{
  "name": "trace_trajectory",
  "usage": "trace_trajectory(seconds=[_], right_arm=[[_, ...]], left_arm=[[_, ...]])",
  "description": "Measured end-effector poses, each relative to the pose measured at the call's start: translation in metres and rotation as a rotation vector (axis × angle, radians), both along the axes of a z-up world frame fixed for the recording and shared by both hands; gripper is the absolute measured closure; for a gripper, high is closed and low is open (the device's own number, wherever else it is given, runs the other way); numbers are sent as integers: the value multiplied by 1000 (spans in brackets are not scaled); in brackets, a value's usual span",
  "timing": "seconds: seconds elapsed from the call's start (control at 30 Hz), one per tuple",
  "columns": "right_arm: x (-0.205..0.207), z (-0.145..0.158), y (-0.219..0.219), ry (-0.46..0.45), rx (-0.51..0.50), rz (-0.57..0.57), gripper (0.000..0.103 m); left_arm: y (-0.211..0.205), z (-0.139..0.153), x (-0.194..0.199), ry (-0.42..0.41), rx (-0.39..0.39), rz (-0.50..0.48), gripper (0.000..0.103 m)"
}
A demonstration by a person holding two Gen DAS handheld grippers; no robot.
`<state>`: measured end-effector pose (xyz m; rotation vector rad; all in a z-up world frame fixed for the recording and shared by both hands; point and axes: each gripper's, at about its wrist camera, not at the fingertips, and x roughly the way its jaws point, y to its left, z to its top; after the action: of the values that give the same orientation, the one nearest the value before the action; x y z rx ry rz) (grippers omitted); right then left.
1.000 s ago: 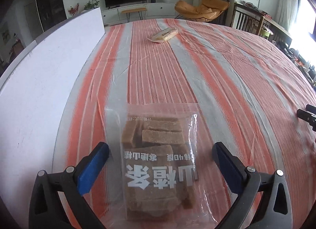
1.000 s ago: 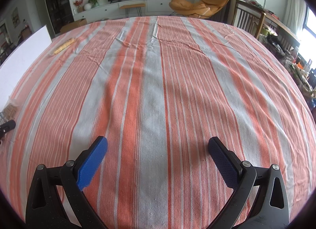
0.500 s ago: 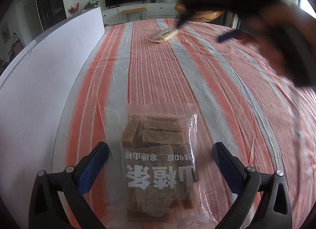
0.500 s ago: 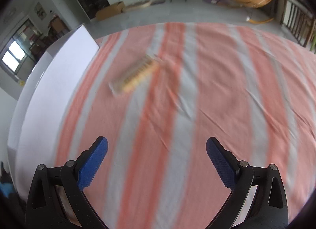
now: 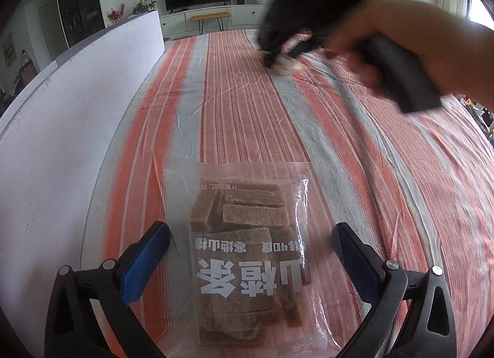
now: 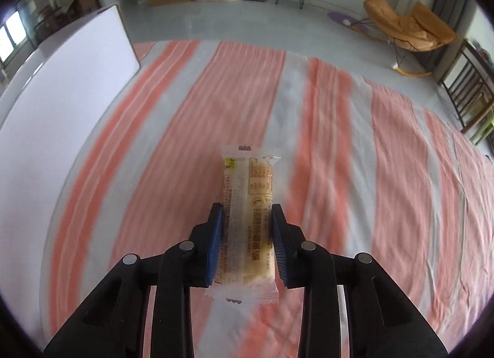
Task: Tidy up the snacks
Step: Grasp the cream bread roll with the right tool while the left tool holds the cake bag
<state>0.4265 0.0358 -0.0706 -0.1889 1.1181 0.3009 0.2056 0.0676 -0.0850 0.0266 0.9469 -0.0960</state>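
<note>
A clear bag of brown snack bars (image 5: 244,253) with white Chinese lettering lies on the striped cloth, between the fingers of my left gripper (image 5: 247,262), which is open and not touching it. My right gripper (image 6: 247,237) is shut on a long yellow wrapped snack (image 6: 248,203), its blue pads pressing both long sides. In the left wrist view the right gripper (image 5: 290,55) and the hand holding it are blurred at the far end of the table, over that snack (image 5: 285,64).
An orange and grey striped cloth (image 5: 355,157) covers the table. A white board (image 5: 61,129) runs along the left side; it also shows in the right wrist view (image 6: 61,80). Chairs and a TV unit stand beyond the table.
My right gripper swept across to the far end of the table and shut on the yellow wrapped snack. My left gripper and the bag have not moved.
</note>
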Motion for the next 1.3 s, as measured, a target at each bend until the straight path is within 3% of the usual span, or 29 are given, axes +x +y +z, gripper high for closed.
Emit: trace_trajectory(seconds=[0.13,0.23,0.4,0.5,0.53,0.57,0.77,1.3], right_arm=[[-61,0,-55,33,-5,71,72],[-130,-2,-99,31,-16,126,72],[-255,-1,-172,-43,20,117,71],[-302,0,-200,-125,50,56,58],[-308,0,-204,-150,52,33,26],[-313,-4,-206,-162,40,6,4],[-313,-7,-209,-182,50,-66,2],[-311,-9,-209,-180,50,-71,1]], left_arm=[[1,-1,0,0,0,0,0],[1,-1,0,0,1,0,0],[0,-1,1,0,5,1,0],[0,-1,0,0,6,1,0],[0,-1,0,0,6,1,0],[0,-1,0,-1,5,1,0],[0,-2,0,0,5,1,0],[1,-2,1,0,3,1,0]])
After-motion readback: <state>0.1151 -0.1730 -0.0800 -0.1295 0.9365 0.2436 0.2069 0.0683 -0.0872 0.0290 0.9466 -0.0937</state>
